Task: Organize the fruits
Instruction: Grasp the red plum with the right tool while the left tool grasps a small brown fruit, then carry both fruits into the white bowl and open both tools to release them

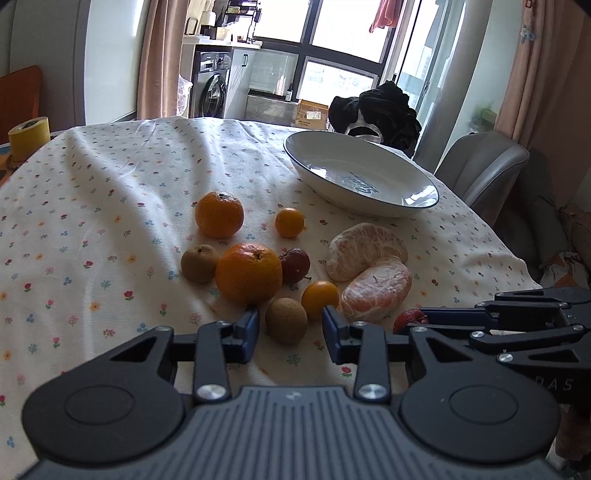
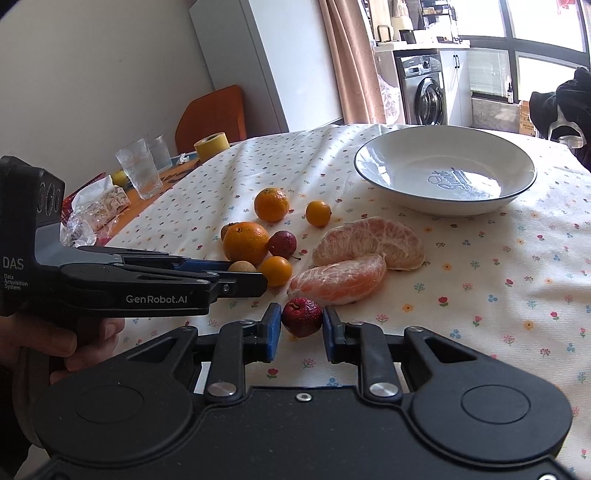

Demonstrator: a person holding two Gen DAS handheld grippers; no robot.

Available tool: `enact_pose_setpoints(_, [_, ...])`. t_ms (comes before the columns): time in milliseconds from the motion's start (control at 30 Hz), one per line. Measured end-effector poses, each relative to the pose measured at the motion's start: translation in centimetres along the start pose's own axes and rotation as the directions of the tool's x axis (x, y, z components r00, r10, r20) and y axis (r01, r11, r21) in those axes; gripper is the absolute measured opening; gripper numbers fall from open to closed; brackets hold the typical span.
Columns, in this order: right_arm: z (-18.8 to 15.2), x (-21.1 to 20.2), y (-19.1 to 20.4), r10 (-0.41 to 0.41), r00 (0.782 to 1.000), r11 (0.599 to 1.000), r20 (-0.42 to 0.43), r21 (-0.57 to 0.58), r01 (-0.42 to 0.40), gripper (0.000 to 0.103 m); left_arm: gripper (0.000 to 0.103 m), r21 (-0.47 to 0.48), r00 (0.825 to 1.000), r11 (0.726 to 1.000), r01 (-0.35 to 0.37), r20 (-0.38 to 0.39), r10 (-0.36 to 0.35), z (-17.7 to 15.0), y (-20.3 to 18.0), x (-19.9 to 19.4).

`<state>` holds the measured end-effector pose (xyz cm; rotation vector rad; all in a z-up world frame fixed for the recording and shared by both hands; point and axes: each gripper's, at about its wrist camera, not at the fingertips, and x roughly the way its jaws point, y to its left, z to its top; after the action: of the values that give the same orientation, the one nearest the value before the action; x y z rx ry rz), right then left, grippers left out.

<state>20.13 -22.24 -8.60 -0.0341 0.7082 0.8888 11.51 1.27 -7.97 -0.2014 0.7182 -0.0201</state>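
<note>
Dark red and wrinkled, the small round fruit (image 2: 302, 316) sits on the worktop between the right claw's (image 2: 299, 326) parted blue pads — close gently, squarely. The left claw (image 1: 289, 330), also spread, frames a brown round fruit (image 1: 286, 320). Beyond both waits the empty white bowl (image 2: 391, 146).

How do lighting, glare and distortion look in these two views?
Left wrist view: the windows are blown out and backlight the table, soft shadows lie across the tablecloth, and the bowl shows glare. Right wrist view: light is more even, with sheen inside the bowl; the red fruit between the jaws is sharp. Both views bend straight edges and darken at the corners.
</note>
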Motion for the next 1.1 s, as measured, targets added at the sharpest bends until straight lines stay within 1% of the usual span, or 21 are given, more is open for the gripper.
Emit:
enact_pose_setpoints(33, [0.0, -0.1, -0.1, -0.001, 1.0, 1.0, 0.003, 0.004, 0.001, 0.023, 0.022, -0.004, 1.0, 1.0, -0.001, -0.003, 0.001, 0.1, 0.0, 0.0])
enact_pose_setpoints(100, [0.1, -0.2, -0.3, -0.001, 1.0, 1.0, 0.012, 0.008, 0.001, 0.023, 0.022, -0.01, 1.0, 1.0, 0.004, -0.004, -0.004, 0.2, 0.1, -0.1])
enact_pose_setpoints(300, [0.1, -0.9, -1.2, -0.004, 0.999, 1.0, 0.036, 0.019, 0.003, 0.023, 0.022, 0.012, 1.0, 1.0, -0.001, 0.015, 0.001, 0.5, -0.8, -0.9])
enact_pose_setpoints(600, [1.0, -1.8, -3.2, -0.027, 0.996, 0.999, 0.089, 0.048, 0.023, 0.022, 0.022, 0.064, 0.999, 0.998, -0.002, 0.047, -0.001, 2.3, -2.5, -1.5])
enact_pose_setpoints(967, [3.6, -2.3, -6.1, -0.067, 0.985, 0.996, 0.16, 0.071, 0.056, 0.022, 0.022, 0.146, 0.998, 0.989, -0.013, 0.065, 0.004, 5.4, -4.8, -0.4])
enact_pose_setpoints(1100, [4.5, -2.1, -7.1, -0.071, 0.981, 0.995, 0.18, 0.088, 0.055, 0.022, 0.022, 0.158, 0.998, 0.987, -0.012, 0.07, 0.001, 6.7, -5.3, 0.3])
